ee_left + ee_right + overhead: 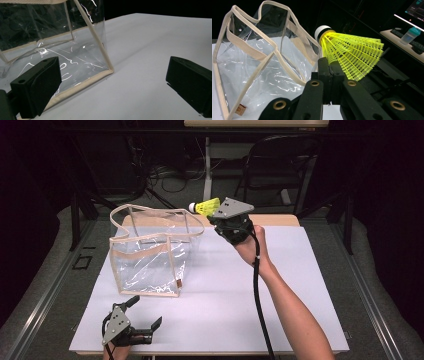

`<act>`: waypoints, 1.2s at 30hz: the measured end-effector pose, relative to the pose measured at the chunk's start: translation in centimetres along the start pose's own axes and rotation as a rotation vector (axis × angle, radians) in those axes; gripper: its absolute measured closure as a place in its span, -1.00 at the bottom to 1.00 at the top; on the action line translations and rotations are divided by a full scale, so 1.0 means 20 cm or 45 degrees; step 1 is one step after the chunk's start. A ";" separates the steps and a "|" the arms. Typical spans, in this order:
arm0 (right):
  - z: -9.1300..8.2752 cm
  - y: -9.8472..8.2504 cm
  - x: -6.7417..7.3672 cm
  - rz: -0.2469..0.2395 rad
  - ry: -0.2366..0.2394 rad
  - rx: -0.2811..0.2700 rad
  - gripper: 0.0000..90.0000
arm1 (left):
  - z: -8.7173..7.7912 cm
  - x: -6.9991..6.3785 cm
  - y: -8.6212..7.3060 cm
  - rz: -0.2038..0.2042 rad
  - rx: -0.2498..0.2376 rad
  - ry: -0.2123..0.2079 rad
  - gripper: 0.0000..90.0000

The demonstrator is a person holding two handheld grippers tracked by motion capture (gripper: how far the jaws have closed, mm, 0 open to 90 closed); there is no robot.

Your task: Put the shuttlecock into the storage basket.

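While the left gripper (145, 316) lay wide open and empty on the table (225, 310), the right gripper (216, 216) pinched a yellow shuttlecock (206, 207) just beside the clear bag (150, 250), whose small brown tag (241, 109) was too tiny to read.

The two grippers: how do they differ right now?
The right gripper is raised beside the clear bag, shut on the skirt of a yellow shuttlecock. The left gripper sits low at the table's near edge, jaws wide apart and holding nothing. Both have black jaws and a grey plate on top.
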State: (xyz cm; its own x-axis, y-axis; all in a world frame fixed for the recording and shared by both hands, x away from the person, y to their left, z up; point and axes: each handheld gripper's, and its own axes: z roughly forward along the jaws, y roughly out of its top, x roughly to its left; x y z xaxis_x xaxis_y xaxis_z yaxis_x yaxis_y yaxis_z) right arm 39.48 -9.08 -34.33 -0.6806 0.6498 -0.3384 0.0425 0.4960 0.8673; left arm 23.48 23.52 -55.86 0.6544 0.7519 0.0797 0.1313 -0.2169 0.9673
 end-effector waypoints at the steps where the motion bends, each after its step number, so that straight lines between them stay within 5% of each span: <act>1: 0.00 0.00 0.00 0.000 0.000 0.000 1.00 | 0.00 0.00 0.00 0.001 0.000 0.001 -1.00; 36: 0.09 0.10 0.07 -0.049 0.059 0.024 1.00 | 0.00 0.00 0.00 0.003 -0.001 0.000 -1.00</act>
State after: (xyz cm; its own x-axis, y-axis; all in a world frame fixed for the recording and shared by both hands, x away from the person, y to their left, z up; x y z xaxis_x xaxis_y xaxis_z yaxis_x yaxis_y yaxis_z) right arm 40.05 -6.15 -33.71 -0.7149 0.6030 -0.3540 0.0290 0.5315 0.8466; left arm 23.49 23.52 -55.85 0.6550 0.7512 0.0819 0.1294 -0.2183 0.9672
